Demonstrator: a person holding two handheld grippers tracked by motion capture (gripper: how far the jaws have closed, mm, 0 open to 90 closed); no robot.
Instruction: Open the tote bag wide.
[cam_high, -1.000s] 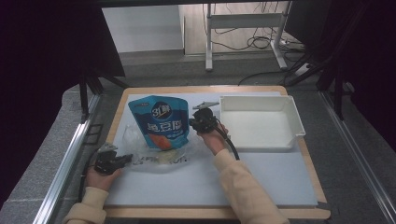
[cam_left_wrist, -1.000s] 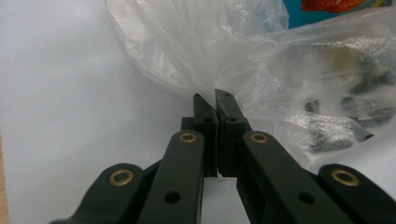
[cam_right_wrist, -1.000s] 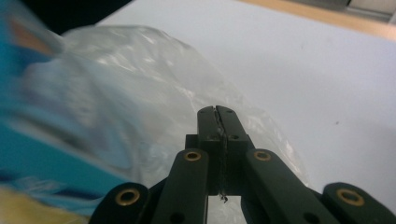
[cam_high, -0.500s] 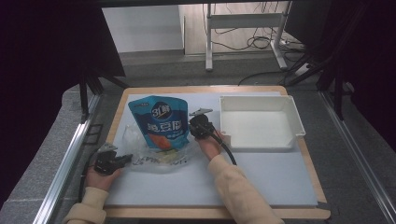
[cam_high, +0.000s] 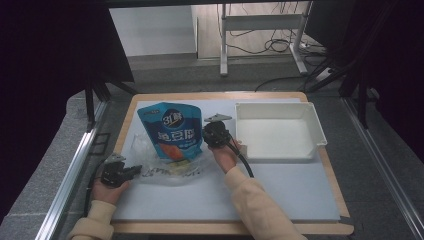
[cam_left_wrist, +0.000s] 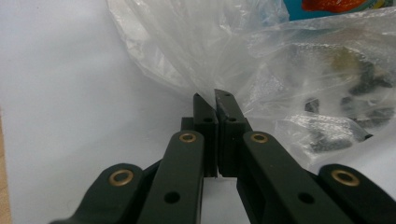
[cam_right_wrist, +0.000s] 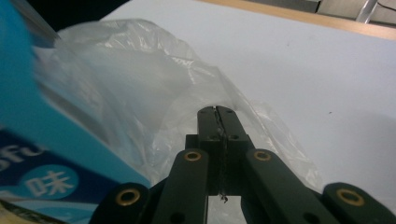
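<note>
A blue snack pouch (cam_high: 172, 131) stands tilted on the white mat, its lower part inside a crumpled clear plastic bag (cam_high: 167, 172). My left gripper (cam_high: 134, 171) lies low at the bag's left end; in the left gripper view its jaws (cam_left_wrist: 211, 97) are shut on a fold of the clear film (cam_left_wrist: 196, 51). At the pouch's right edge is my right gripper (cam_high: 207, 140), and in the right gripper view its jaws (cam_right_wrist: 216, 111) are shut on the clear bag (cam_right_wrist: 140, 93), with the blue pouch (cam_right_wrist: 42, 154) close on the left. Small dark items (cam_left_wrist: 336, 135) lie inside the bag.
An empty white tray (cam_high: 310, 117) sits on the right half of the mat, just beyond my right hand. The wooden table edge (cam_high: 215, 95) runs along the back, with a metal rail (cam_high: 75, 165) at the left.
My right gripper has shifted slightly toward me with the bag's edge. The left gripper has stayed in place.
</note>
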